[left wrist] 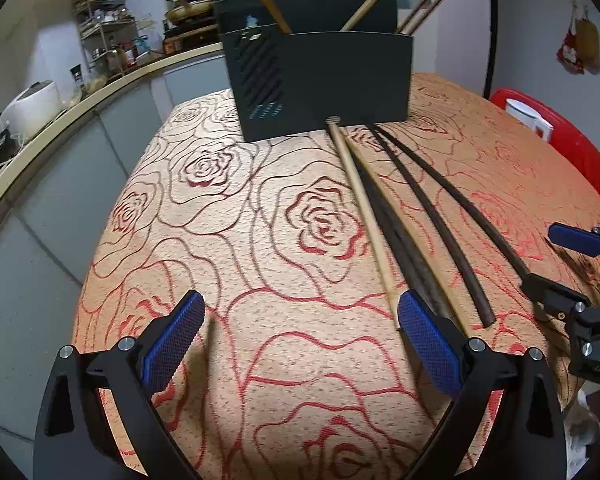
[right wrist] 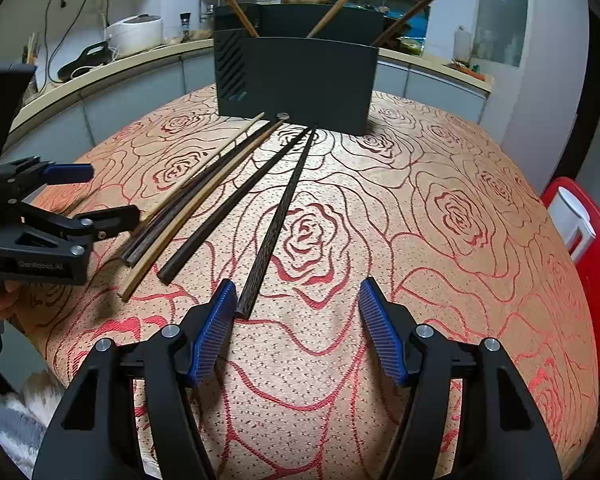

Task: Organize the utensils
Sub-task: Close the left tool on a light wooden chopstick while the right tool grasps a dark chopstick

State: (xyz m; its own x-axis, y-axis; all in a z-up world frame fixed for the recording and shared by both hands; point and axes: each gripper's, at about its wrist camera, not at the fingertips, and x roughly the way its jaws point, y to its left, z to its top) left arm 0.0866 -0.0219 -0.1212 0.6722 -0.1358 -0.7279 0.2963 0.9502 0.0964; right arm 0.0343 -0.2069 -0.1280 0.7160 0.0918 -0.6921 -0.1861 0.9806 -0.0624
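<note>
Several chopsticks lie fanned out on the rose-patterned tablecloth (right wrist: pixel 440 280), their far ends at a black utensil holder (left wrist: pixel 320 80) (right wrist: pixel 296 80) that has more chopsticks standing in it. My right gripper (right wrist: pixel 298 332) is open. The near end of the outermost dark chopstick (right wrist: pixel 284 216) lies just off its left pad, not between the pads. My left gripper (left wrist: pixel 300 340) is open over bare cloth. Its right finger (left wrist: pixel 428 344) covers the near ends of a light bamboo chopstick (left wrist: pixel 360 208) and a dark pair. Each gripper shows in the other's view: right gripper (left wrist: pixel 556 264), left gripper (right wrist: pixel 100 196).
A red chair (right wrist: pixel 596 280) holding a white jug (right wrist: pixel 572 216) stands past the table's right edge. A counter (left wrist: pixel 80 108) with a rice cooker (left wrist: pixel 32 108) and bottles runs behind and to the left of the table.
</note>
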